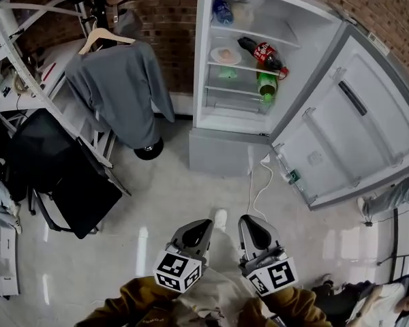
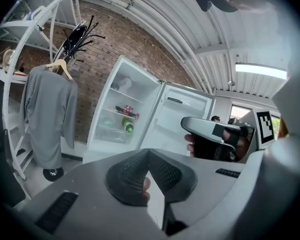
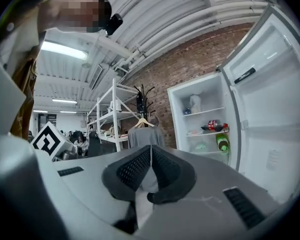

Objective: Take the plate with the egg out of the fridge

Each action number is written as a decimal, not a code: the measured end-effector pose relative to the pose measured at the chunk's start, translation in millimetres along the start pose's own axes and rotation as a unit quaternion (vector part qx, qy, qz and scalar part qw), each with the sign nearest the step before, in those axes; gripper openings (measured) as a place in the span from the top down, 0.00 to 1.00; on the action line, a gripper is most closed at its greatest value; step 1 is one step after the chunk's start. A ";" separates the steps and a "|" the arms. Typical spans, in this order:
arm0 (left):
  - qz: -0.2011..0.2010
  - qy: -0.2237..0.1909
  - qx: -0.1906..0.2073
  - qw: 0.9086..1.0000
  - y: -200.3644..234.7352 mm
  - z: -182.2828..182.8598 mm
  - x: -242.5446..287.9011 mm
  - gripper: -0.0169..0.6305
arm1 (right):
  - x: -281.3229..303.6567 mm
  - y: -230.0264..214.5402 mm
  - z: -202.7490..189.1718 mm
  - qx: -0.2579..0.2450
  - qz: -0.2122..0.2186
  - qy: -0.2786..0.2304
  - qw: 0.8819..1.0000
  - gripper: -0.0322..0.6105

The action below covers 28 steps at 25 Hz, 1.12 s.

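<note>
Fingers (image 2: 132, 176) of both the left gripper (image 1: 199, 229) and the right gripper (image 1: 252, 229) are pressed together on nothing, well short of the plate (image 1: 217, 58) with the egg (image 1: 226, 53) on the fridge's (image 1: 218, 152) middle shelf, upper centre, where a careless reach could knock the cola bottle (image 1: 259, 52) just beside it.

Plate (image 1: 225, 55) in fridge (image 1: 218, 152), seemingly left of bottle (image 1: 262, 52)
</note>
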<state>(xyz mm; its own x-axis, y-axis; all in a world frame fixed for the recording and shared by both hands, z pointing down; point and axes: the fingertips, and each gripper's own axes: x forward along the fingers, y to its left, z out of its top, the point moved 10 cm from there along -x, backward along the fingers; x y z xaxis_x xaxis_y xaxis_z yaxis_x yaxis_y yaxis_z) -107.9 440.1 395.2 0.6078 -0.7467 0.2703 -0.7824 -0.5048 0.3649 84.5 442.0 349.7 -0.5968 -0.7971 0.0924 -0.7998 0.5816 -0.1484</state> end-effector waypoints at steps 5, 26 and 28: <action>0.006 0.001 0.006 1.000 23.7 25.1 38.9 0.96 | 38.8 -38.4 -0.1 0.005 -0.010 0.003 1.000 0.95; 0.049 0.012 0.019 0.999 79.1 124.8 252.1 0.96 | 196.3 -250.9 22.5 0.143 0.029 -0.012 0.989 0.95; 0.061 0.020 0.009 0.998 85.1 123.4 261.3 0.96 | 202.1 -262.5 17.5 0.157 0.030 -0.007 0.987 0.95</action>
<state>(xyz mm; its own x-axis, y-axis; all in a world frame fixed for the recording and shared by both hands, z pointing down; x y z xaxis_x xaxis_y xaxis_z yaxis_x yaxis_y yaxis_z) -32.4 148.5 386.9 0.5132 -0.7852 0.3465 -0.8525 -0.4195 0.3120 175.0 125.3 390.0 -0.6390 -0.7668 0.0602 -0.7029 0.5503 -0.4507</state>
